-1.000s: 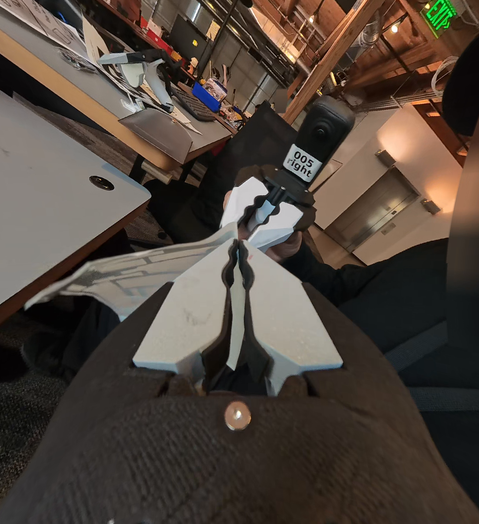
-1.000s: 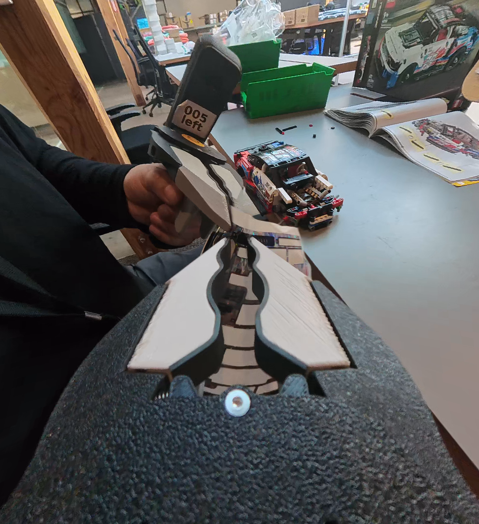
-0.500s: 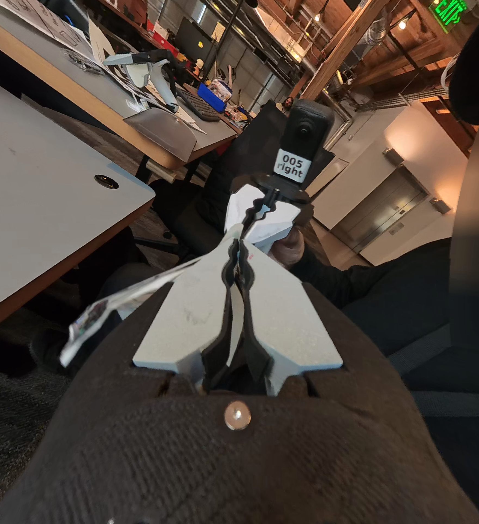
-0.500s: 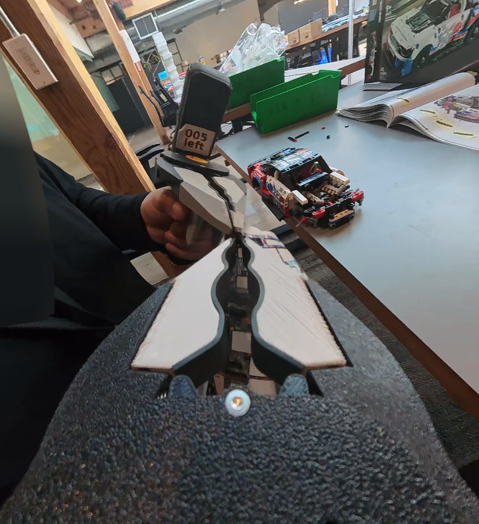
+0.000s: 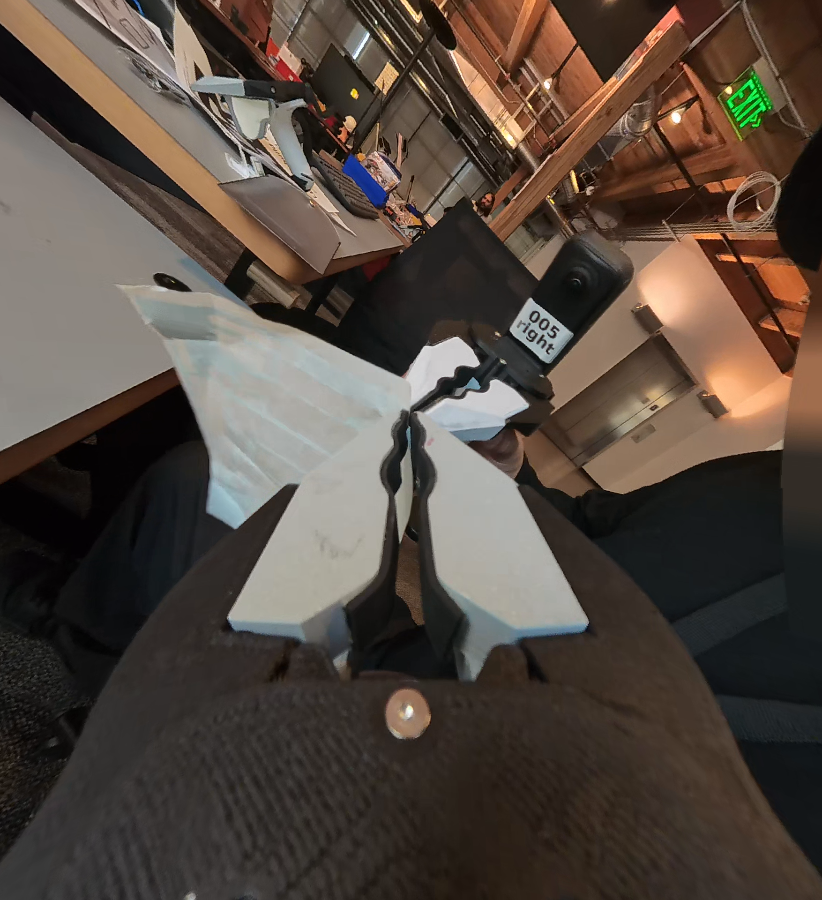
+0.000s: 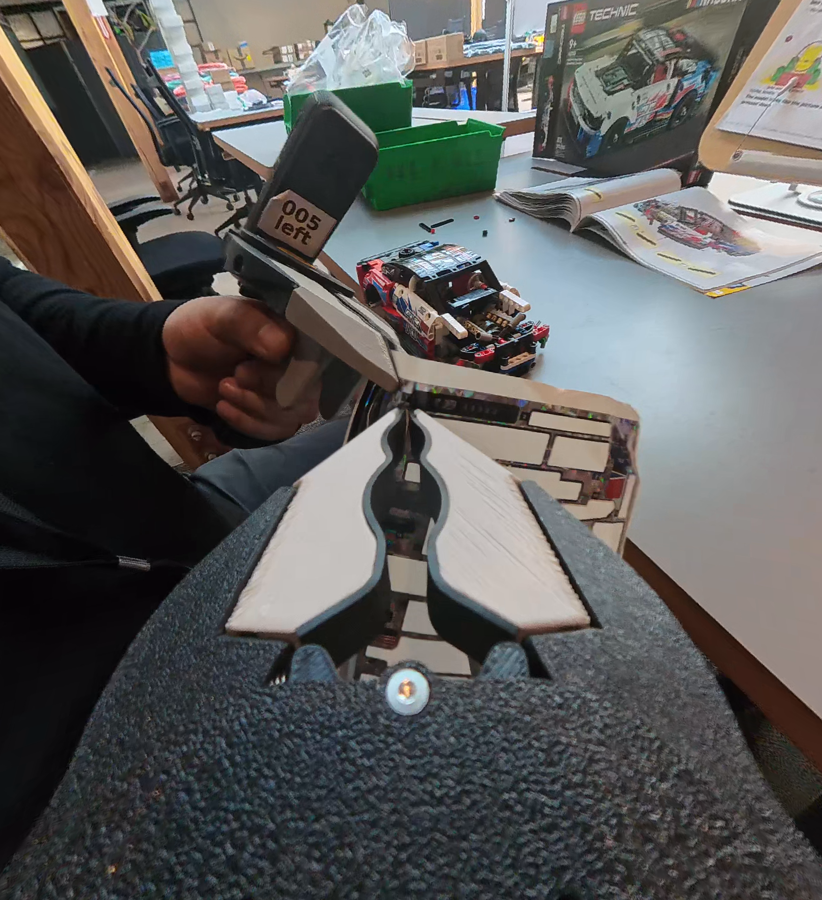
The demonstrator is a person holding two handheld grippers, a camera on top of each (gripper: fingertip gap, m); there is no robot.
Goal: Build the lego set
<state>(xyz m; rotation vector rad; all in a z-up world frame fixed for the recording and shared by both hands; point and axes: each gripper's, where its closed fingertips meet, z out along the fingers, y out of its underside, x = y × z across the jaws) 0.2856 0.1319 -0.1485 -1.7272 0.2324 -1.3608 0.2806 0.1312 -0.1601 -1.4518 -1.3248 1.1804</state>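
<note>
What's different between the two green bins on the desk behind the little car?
In the right wrist view, the rear green bin is stuffed with crumpled clear plastic bags, while the front green bin shows nothing sticking out; its inside is hidden. The rear bin sits farther back and is partly covered by the left tool's camera mount; the front one is in full view. Both are the same bright green plastic.

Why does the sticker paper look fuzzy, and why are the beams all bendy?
Left wrist view: the sticker sheet is smeared by motion blur, and the wide lens curves the ceiling beams. Right wrist view: the sheet is sharper, and its shiny foil glints with glare.
</note>
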